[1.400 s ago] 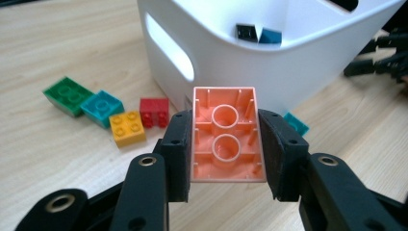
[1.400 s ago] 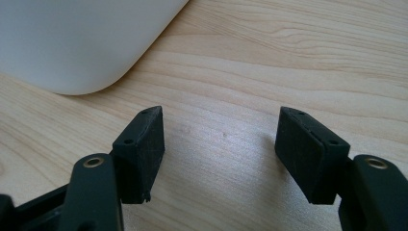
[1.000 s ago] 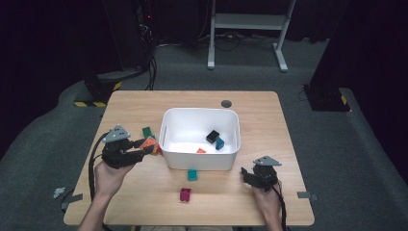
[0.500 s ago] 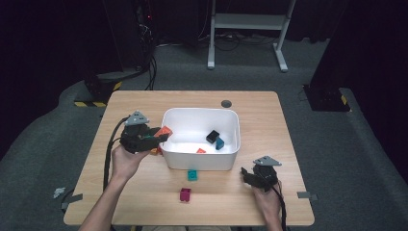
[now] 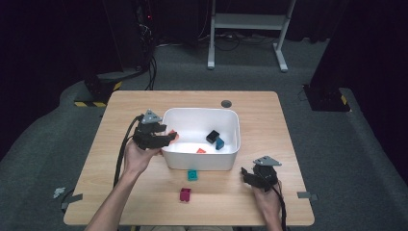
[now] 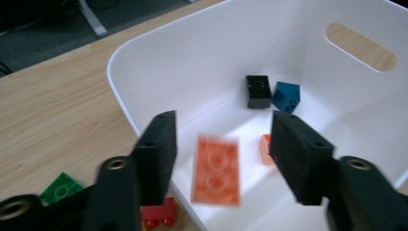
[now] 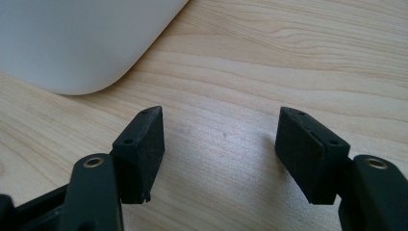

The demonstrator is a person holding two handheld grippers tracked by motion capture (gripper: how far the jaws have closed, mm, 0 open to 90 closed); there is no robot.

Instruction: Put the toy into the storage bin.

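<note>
Left gripper (image 6: 219, 144) over the left rim of the white plastic bin (image 5: 231, 156); jaws have just been opening, released. Blurred orange flat brick (image 6: 215, 169) lies between them untouched, above the bin floor. Right gripper (image 7: 219, 154) on the wooden surface (image 5: 120, 168), jaws apart, empty.
</note>
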